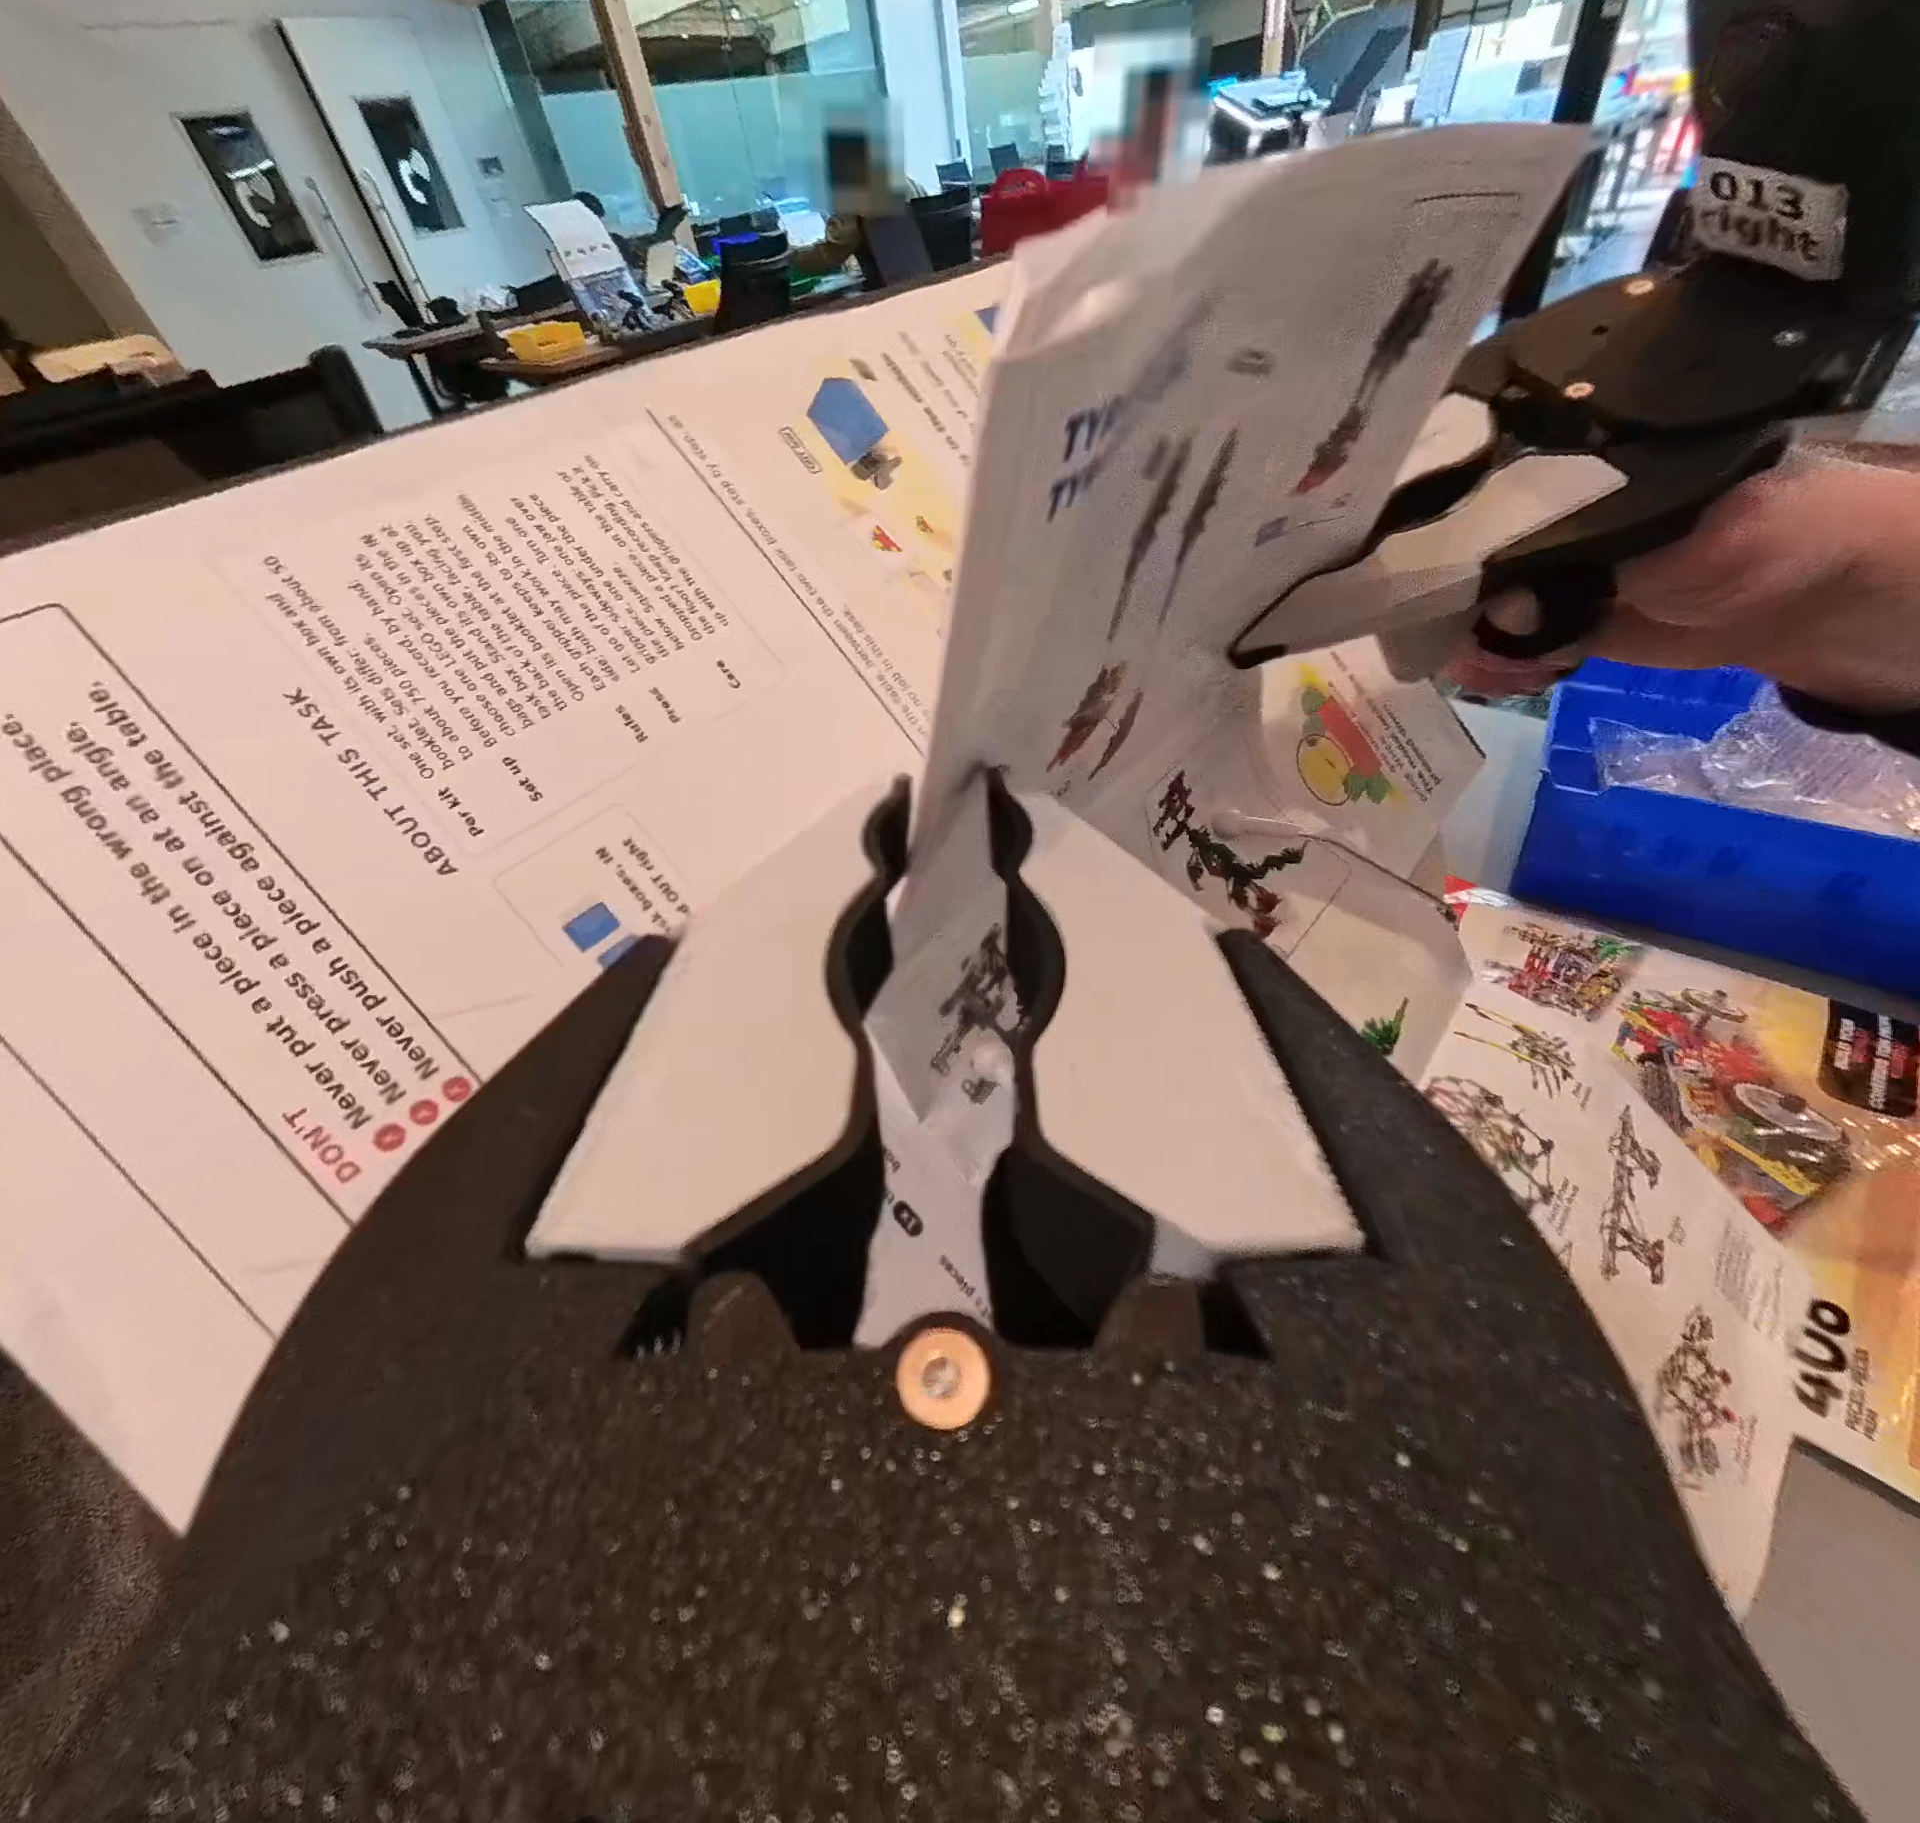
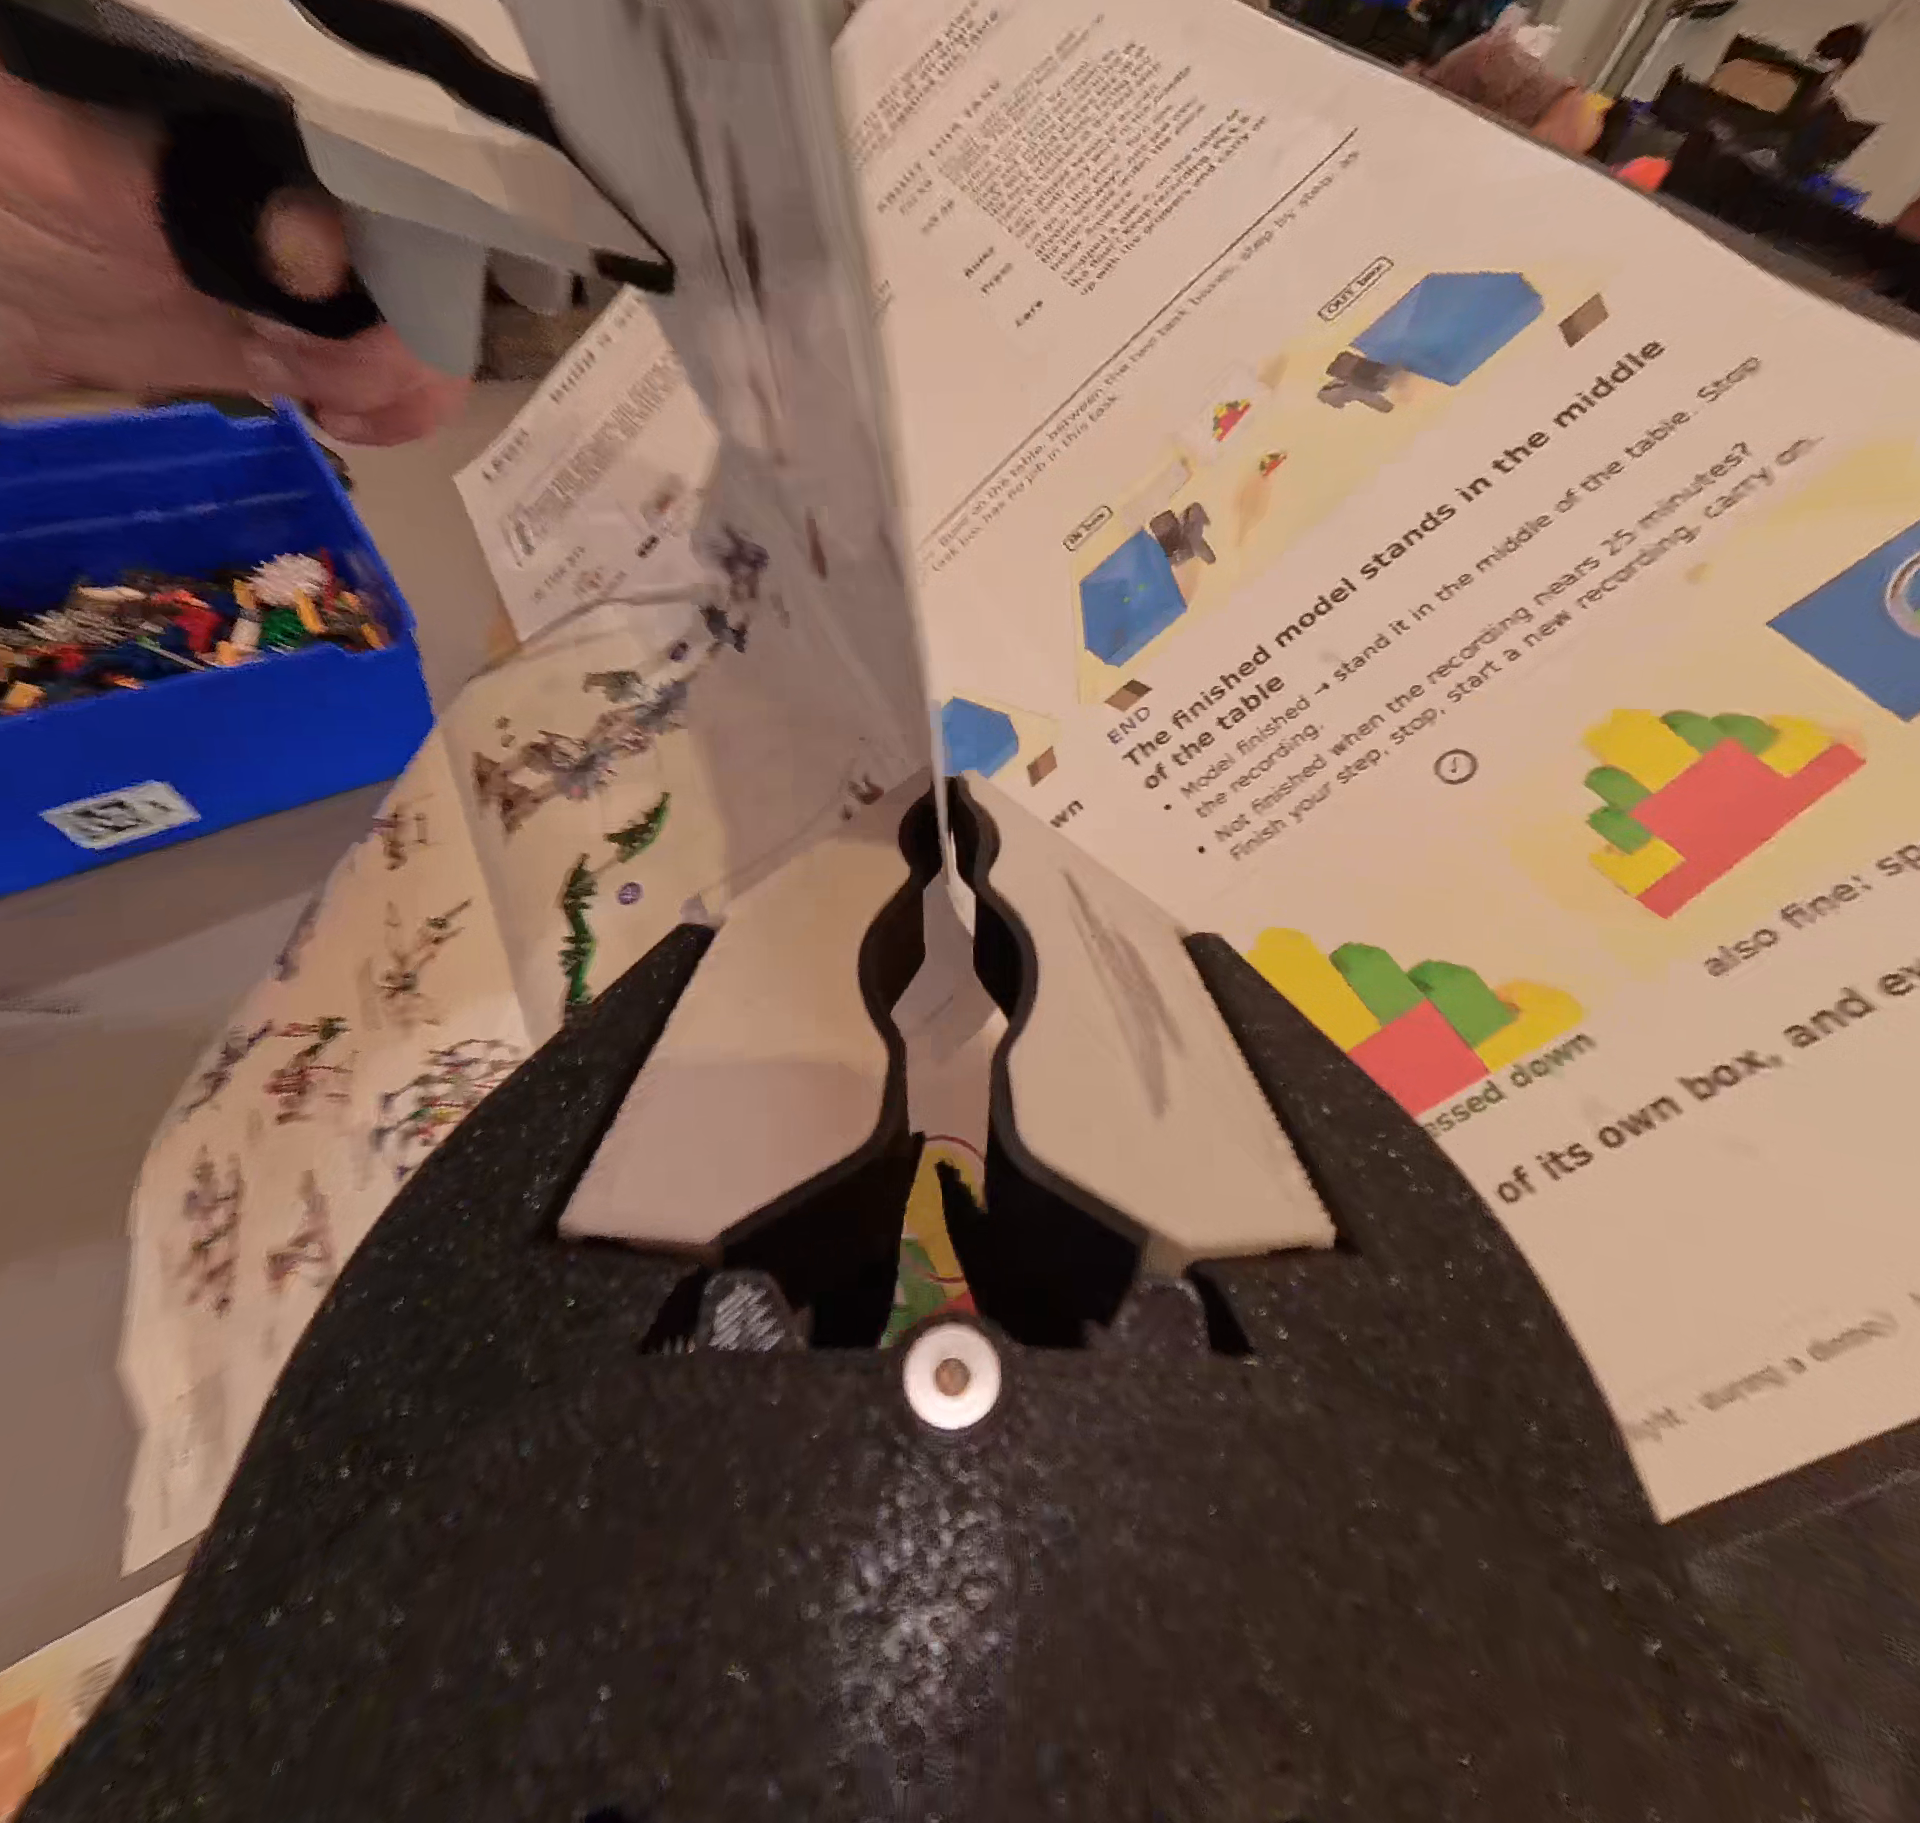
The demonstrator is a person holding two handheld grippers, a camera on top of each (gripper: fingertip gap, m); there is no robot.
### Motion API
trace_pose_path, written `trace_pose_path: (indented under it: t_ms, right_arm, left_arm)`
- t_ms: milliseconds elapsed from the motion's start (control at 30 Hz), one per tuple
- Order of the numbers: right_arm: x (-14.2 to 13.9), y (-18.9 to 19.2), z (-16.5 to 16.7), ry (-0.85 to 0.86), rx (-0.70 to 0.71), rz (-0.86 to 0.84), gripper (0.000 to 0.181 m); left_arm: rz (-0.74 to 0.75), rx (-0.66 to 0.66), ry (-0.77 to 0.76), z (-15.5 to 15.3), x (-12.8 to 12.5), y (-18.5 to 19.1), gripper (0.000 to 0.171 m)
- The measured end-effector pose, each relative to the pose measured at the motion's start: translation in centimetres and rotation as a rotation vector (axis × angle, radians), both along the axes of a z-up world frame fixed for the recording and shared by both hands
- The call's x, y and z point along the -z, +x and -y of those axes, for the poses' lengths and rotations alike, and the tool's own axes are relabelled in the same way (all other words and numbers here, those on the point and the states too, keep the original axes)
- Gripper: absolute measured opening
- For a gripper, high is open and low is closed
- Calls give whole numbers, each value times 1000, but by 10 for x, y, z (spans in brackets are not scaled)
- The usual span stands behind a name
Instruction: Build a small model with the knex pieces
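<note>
A white booklet page [image 1: 1247,402] printed with model pictures stands up from an open booklet [image 1: 1558,1098] on the table. My left gripper [image 1: 951,781] is shut on the page's lower edge. My right gripper [image 2: 948,797] is shut on the same page [image 2: 748,267] at another edge. The right gripper also shows in the left wrist view [image 1: 1257,651], pinching the page's right side, a hand behind it. The left gripper shows in the right wrist view [image 2: 644,272] against the page. The open booklet [image 2: 343,994] lies below, blurred.
A large white printed sheet [image 1: 416,734] [image 2: 1455,630] covers the table beside the booklet. A blue bin [image 1: 1662,900] holding clear plastic bags stands behind the right gripper. Another blue bin [image 2: 239,734] of small coloured pieces [image 2: 187,620] stands behind the left gripper. Office desks lie beyond.
</note>
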State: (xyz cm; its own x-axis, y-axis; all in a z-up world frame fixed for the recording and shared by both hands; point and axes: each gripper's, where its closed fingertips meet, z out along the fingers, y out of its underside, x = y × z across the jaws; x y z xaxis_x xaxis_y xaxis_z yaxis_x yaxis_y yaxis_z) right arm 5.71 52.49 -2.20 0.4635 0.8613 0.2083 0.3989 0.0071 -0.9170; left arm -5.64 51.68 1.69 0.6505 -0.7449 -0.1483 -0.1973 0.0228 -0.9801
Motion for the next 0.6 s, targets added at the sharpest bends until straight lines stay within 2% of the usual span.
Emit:
trace_pose_path:
  t_ms: [33, 67, 133, 233, 300, 367, 433, 467, 500, 600]
  right_arm:
    - [-1, 0, 4, -39, -27, -25, 0]
    - [-2, -1, 9, -68, -54, -46, 0]
    - [-3, -2, 19, -118, -118, -75, 0]
    - [-8, -1, 31, -147, -185, -105, 0]
    - [-10, 0, 37, -147, -222, -105, 0]
    - [-8, -1, 43, -159, -257, -102, 0]
    - [-6, 2, 38, -141, -227, -89, 0]
    - [-6, 6, 30, -93, -173, -75, 6]
    - [-8, 9, 24, -37, -133, -62, 28]
    - [-12, 3, 27, 33, -135, -27, 27]
  left_arm:
    - [12, -4, -16, -3, 2, -2, 30]
    - [10, 11, -44, -4, 7, -1, 39]
    - [-46, 49, -113, -3, 26, 3, 45]
    - [-62, 71, -146, -7, 41, 6, 47]
    - [-79, 87, -156, -6, 48, 9, 40]
    - [-107, 110, -175, -6, 55, 14, 19]
    - [-130, 122, -174, -5, 59, 15, 12]
    - [-131, 138, -187, -2, 60, 16, 5]
    - [-132, 146, -189, -1, 60, 18, 1]
    - [-148, 160, -181, -1, 59, 20, 0]
